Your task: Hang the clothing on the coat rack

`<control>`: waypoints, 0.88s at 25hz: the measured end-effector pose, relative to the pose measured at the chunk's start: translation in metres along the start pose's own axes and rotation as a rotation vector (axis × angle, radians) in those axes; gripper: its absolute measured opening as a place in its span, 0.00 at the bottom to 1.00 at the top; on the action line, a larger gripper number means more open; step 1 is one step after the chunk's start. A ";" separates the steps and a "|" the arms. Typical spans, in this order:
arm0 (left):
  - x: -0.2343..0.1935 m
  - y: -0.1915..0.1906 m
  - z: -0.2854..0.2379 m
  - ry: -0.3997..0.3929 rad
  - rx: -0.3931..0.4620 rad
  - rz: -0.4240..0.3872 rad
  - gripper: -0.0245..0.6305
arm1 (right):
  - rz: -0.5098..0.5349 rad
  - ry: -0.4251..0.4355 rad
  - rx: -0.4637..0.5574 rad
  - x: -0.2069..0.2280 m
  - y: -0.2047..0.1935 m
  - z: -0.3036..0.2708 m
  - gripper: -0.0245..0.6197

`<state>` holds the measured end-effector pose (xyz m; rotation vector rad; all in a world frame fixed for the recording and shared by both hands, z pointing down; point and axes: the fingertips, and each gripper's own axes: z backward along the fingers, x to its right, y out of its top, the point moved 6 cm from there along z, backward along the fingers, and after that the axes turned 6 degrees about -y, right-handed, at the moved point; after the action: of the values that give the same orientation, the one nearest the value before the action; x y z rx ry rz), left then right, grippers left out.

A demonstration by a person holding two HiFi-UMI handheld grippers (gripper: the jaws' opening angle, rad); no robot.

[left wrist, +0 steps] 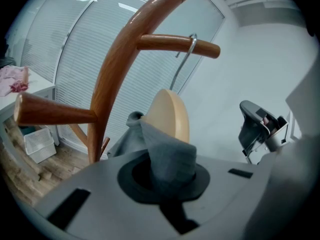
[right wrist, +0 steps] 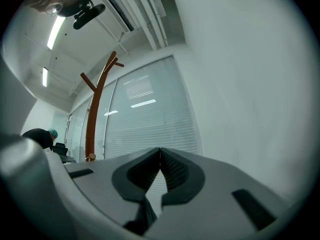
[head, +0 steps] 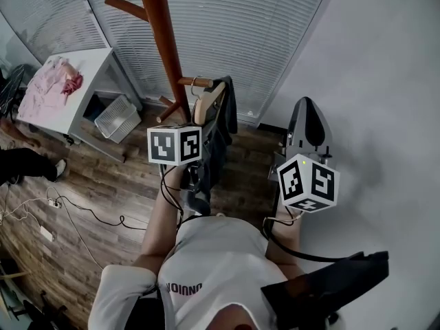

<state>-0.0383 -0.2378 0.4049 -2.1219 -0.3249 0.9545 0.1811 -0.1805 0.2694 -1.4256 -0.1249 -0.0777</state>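
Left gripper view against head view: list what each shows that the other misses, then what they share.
Only the left gripper view: the left gripper seen close up, with its jaws shut on a fold of the grey garment.
Only the head view: cables on the floor and the person's white shirt.
Both: the coat rack, the wooden hanger hooked on a peg, the pink clothes on the table, and the basket.
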 end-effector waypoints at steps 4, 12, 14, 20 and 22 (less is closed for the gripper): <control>-0.003 0.000 0.000 -0.003 -0.002 0.007 0.06 | 0.004 0.001 -0.002 0.000 -0.001 -0.002 0.07; -0.006 -0.002 0.001 0.002 0.003 0.014 0.07 | 0.003 0.006 -0.007 -0.001 -0.002 -0.002 0.07; -0.007 -0.002 0.001 0.002 0.004 0.019 0.06 | 0.002 0.006 -0.007 0.000 -0.002 -0.002 0.07; -0.009 -0.002 -0.001 -0.003 0.011 0.032 0.06 | 0.002 0.015 -0.009 0.001 -0.001 -0.004 0.07; -0.008 -0.002 -0.002 -0.006 0.011 0.035 0.06 | 0.003 0.013 -0.008 0.002 0.000 -0.005 0.07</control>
<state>-0.0429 -0.2419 0.4113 -2.1209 -0.2859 0.9803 0.1835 -0.1852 0.2690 -1.4327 -0.1113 -0.0851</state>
